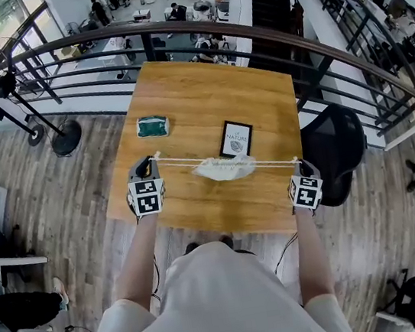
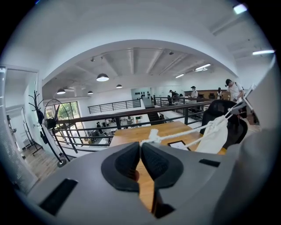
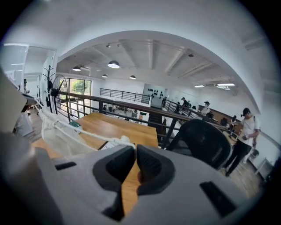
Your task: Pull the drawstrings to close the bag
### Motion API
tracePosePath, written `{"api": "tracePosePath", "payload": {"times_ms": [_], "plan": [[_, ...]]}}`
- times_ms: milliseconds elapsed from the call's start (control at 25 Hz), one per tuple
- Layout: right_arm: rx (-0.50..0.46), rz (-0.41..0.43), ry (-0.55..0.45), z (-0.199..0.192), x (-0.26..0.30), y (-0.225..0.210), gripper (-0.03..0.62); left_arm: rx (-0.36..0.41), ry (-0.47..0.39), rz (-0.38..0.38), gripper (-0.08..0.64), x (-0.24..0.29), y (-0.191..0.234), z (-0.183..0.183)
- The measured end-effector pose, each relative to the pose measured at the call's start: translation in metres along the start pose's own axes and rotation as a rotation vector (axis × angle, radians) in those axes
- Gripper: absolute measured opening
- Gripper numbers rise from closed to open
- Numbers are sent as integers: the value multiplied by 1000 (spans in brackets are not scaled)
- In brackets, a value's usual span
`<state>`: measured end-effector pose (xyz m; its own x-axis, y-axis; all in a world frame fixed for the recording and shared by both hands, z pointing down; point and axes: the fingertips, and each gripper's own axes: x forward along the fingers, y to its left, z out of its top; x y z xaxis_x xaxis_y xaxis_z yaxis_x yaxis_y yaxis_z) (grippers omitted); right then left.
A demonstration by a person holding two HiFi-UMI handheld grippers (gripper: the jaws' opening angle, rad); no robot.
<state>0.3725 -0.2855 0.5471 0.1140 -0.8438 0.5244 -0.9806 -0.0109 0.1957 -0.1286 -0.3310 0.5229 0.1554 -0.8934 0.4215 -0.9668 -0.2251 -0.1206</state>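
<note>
A small white drawstring bag point(image 1: 225, 168) hangs cinched above the wooden table point(image 1: 203, 84), strung between my two grippers on its taut white drawstrings point(image 1: 180, 161). My left gripper point(image 1: 146, 167) is at the table's left edge, and its jaws are shut on the knotted cord end point(image 2: 152, 137). In the left gripper view the bag point(image 2: 214, 134) hangs to the right. My right gripper point(image 1: 297, 163) is at the table's right edge. Its jaws are nearly together, with the other knot point(image 3: 124, 141) caught at their tips. In the right gripper view the bag point(image 3: 61, 137) shows at the left.
A green packet point(image 1: 153, 126) and a black-framed card point(image 1: 236, 138) lie on the table beyond the bag. A black office chair point(image 1: 337, 151) stands just right of the table. A dark metal railing point(image 1: 172, 29) runs behind it. A lamp stand point(image 1: 64, 136) is at the left.
</note>
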Motion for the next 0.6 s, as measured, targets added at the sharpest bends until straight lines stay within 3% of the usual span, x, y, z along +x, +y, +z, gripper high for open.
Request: {"api": "tracePosePath", "payload": {"times_ms": [160,440,600], "plan": [[-19,-9,8,-7,1,-4,16,-10,12,6,8,-1,8,-8],[-15,-15,36,-22,5,-7,25,-95,42,21,9,2,19,-26],[-76,-30,24,-21,4,-3,17,-52,25,21,5,5,16,-24]]}}
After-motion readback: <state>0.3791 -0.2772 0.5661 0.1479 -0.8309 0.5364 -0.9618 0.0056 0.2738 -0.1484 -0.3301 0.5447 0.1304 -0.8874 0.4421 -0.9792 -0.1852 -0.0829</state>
